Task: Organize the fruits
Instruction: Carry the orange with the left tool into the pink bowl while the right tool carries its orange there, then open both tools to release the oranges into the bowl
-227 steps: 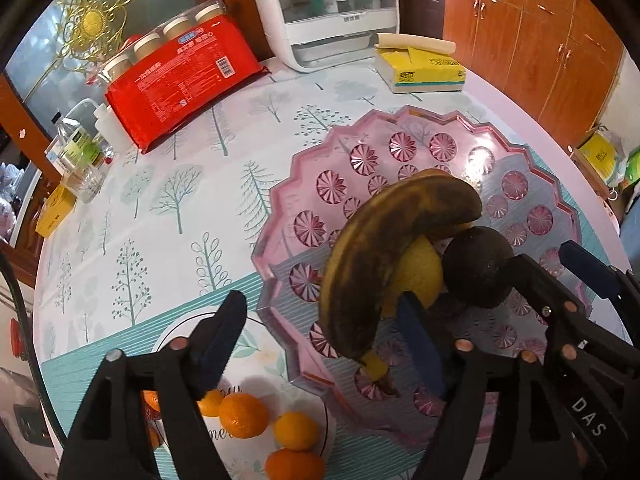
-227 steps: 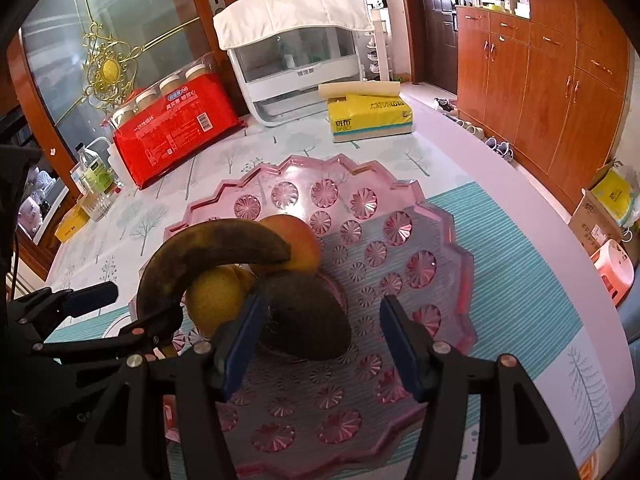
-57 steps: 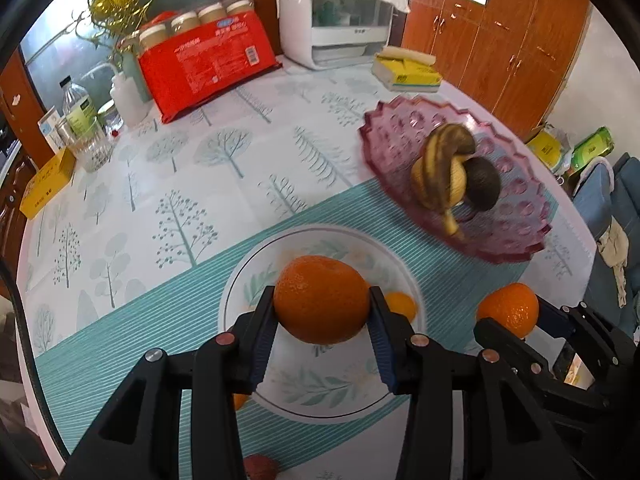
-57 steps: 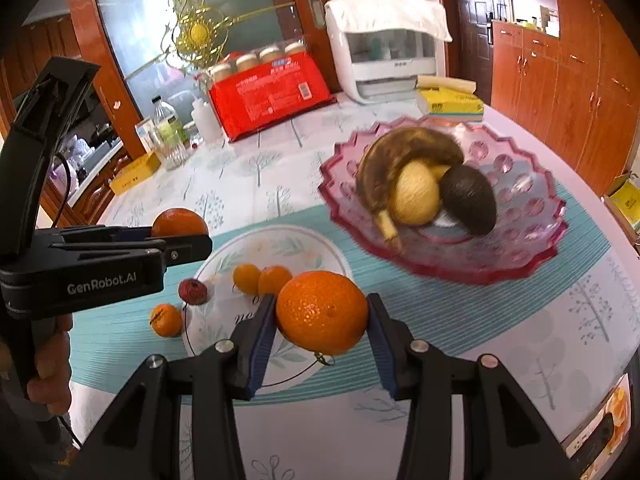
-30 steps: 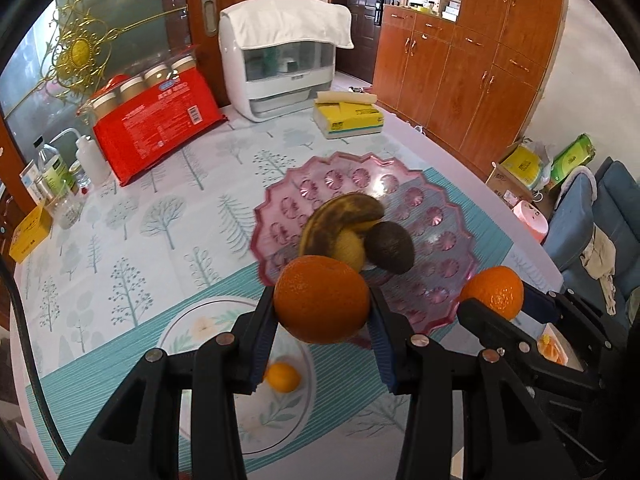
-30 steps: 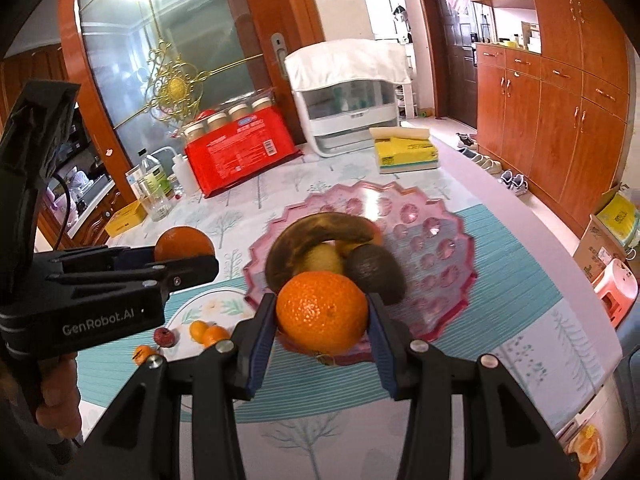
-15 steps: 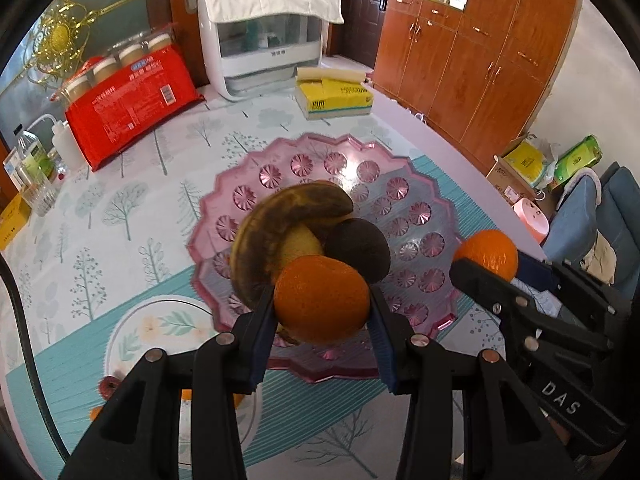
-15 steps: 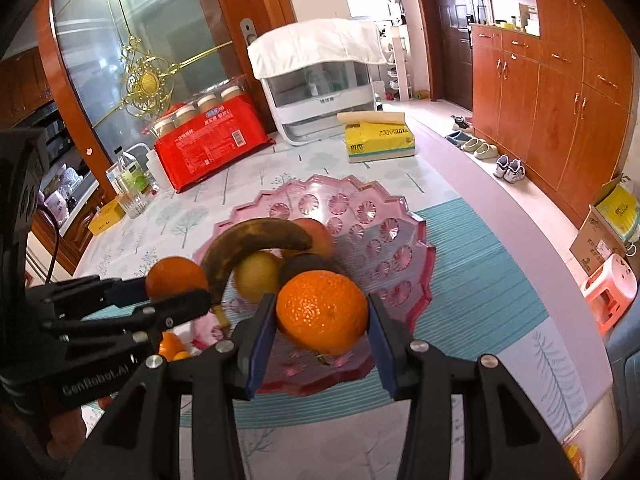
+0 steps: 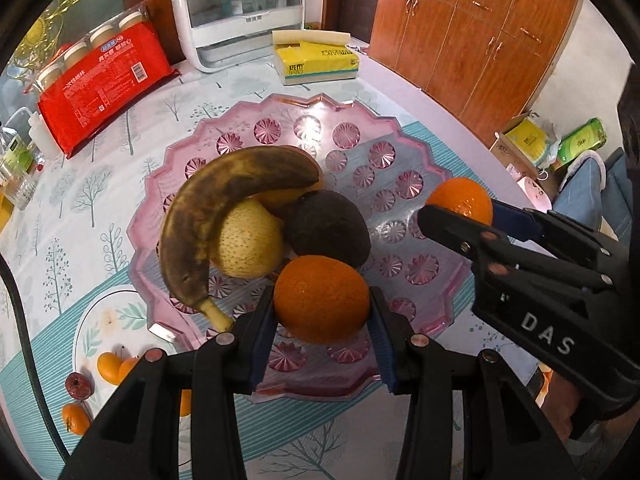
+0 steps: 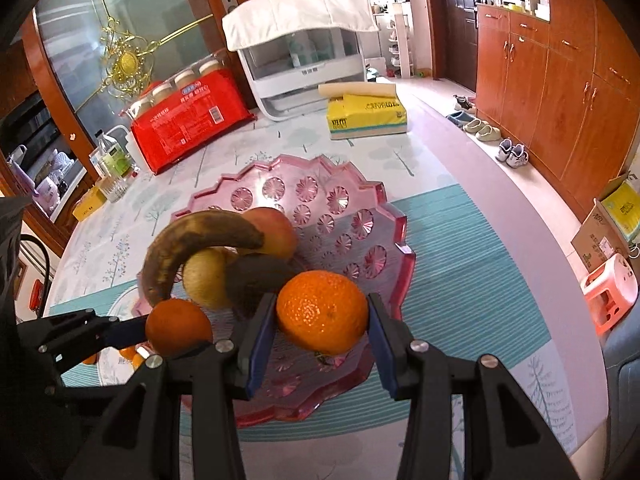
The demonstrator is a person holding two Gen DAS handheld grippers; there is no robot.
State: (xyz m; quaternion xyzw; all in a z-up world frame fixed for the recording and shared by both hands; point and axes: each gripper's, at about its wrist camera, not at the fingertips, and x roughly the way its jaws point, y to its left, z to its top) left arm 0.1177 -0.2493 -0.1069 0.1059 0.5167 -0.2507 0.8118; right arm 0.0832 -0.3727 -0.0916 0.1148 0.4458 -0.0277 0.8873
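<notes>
My left gripper [image 9: 322, 320] is shut on an orange [image 9: 321, 298], held over the near part of the pink glass fruit dish [image 9: 360, 136]. My right gripper [image 10: 322, 330] is shut on a second orange [image 10: 322, 310], over the dish's [image 10: 304, 188] near right part. In the dish lie a browned banana [image 9: 208, 208], a yellow pear [image 9: 246, 238], a dark avocado [image 9: 326, 226] and a peach [image 10: 276, 232]. From the left wrist view, the right gripper's orange [image 9: 460, 200] is at the dish's right rim; from the right wrist view, the left one's orange [image 10: 178, 326] is at lower left.
A white flowered plate [image 9: 102, 320] left of the dish holds small tangerines [image 9: 110, 366]; a red fruit [image 9: 78, 386] and another tangerine [image 9: 74, 418] lie beside it. At the table's back are a red pack [image 9: 102, 92], a yellow tissue pack [image 9: 316, 64] and a white appliance [image 9: 240, 16]. Bottles [image 10: 114, 164] stand far left.
Both grippers, each still holding its orange, have moved from above the white plate to over the pink dish and come down closer to it. The dish looks larger in both views.
</notes>
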